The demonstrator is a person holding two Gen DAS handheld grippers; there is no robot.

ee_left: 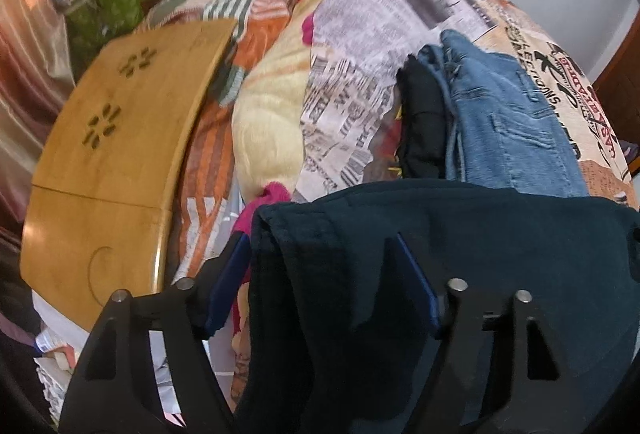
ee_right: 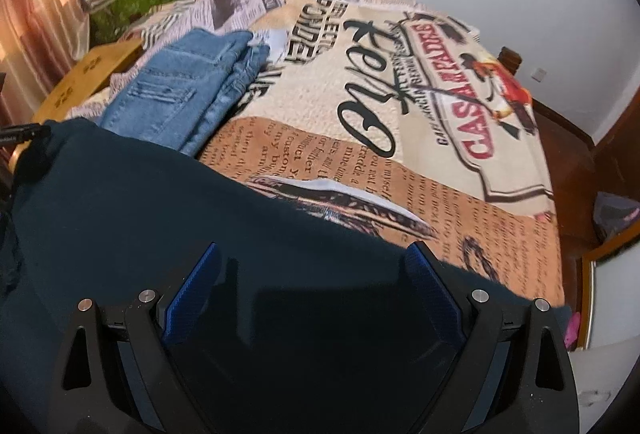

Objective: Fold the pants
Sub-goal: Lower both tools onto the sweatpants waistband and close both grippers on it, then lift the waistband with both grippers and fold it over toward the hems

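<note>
While folded jeans point(ee_right: 180, 90) lie upper left on the bed point(ee_right: 440, 162), dark pants point(ee_right: 200, 202) look unfolded, between both wide-open grippers, left gripper point(ee_left: 320, 286) and right gripper point(ee_right: 316, 294).

The left gripper point(ee_left: 320, 274) points down over dark teal pants point(ee_left: 460, 254) filling the view from 4 to 7 o'clock. Its blue pads point(ee_left: 226, 290) stand apart, a folded edge of the dark cloth between them. At 2 o'clock lie folded blue jeans point(ee_left: 504, 118) beside a black garment point(ee_left: 424, 122) on a newspaper-print blanket point(ee_left: 360, 46). A wooden lap table point(ee_left: 112, 154) sits at 9 o'clock, a cream plush cushion point(ee_left: 268, 122) just right of it.
</note>
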